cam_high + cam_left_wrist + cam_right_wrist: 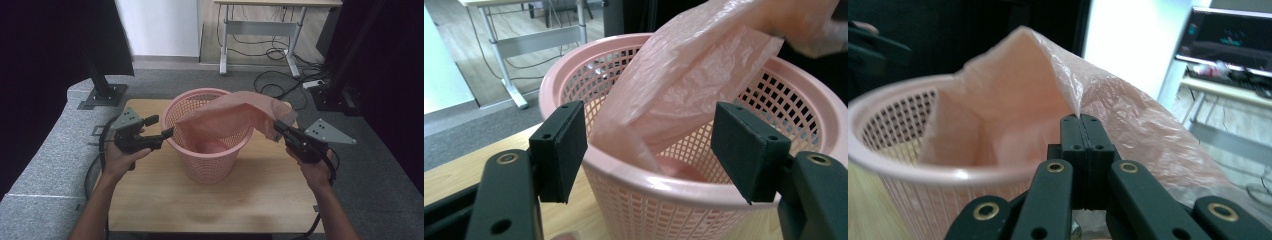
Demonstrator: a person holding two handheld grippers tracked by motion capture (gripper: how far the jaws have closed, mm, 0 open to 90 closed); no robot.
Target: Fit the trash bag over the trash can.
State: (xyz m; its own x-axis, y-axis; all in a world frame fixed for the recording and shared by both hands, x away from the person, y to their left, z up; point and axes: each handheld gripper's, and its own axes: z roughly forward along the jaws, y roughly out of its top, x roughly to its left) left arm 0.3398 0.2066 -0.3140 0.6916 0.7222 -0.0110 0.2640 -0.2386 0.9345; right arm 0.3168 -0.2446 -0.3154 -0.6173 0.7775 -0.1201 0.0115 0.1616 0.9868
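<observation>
Here a pink basket [207,150] stands mid-surface [250,200], and a pink bag [235,115] hangs partly inside it, its upper edge lifted out over the right rim. The right gripper [276,128] is clamped tight on that edge just right of the basket. The left gripper [162,126], jaws wide apart and empty, sits just beside the basket's left rim.

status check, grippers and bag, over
Right hand-held gripper shut on bag edge. Left hand-held gripper open at basket rim. Bag half in basket, nothing blocking.
</observation>
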